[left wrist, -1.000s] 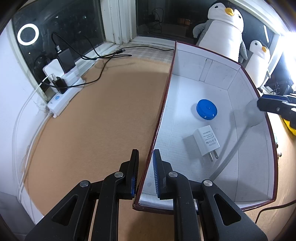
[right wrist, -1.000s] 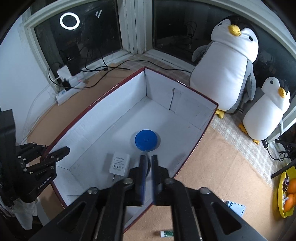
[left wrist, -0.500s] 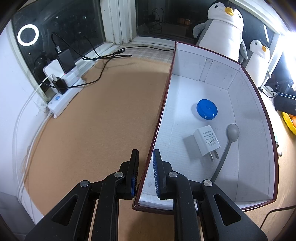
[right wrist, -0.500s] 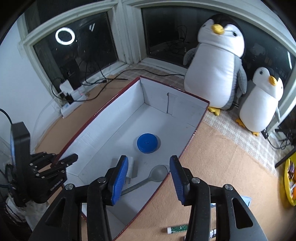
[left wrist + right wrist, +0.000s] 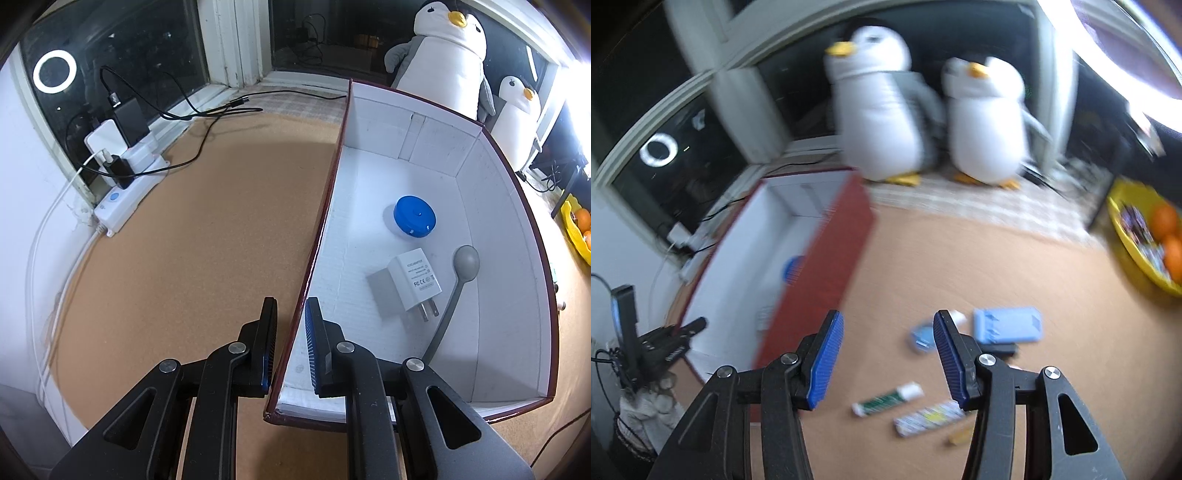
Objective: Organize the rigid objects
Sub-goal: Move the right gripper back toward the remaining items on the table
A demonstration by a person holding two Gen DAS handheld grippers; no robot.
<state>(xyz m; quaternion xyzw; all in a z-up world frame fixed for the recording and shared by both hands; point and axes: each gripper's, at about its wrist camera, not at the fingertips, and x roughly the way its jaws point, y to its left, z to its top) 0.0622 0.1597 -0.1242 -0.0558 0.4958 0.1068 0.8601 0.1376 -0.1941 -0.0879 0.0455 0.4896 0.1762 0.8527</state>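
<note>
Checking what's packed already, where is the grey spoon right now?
In the left wrist view the grey spoon lies inside the white box, right of the white charger and below the blue lid.

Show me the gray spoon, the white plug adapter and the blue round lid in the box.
gray spoon (image 5: 466, 260), left wrist view, on its bowl.
white plug adapter (image 5: 414, 282), left wrist view, on its labelled face.
blue round lid (image 5: 414, 215), left wrist view, on its top.

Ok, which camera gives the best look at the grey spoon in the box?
The left wrist view. The grey spoon lies sharp and almost fully visible on the box floor beside the white charger. In the blurred right wrist view the box's red wall hides it.
</note>
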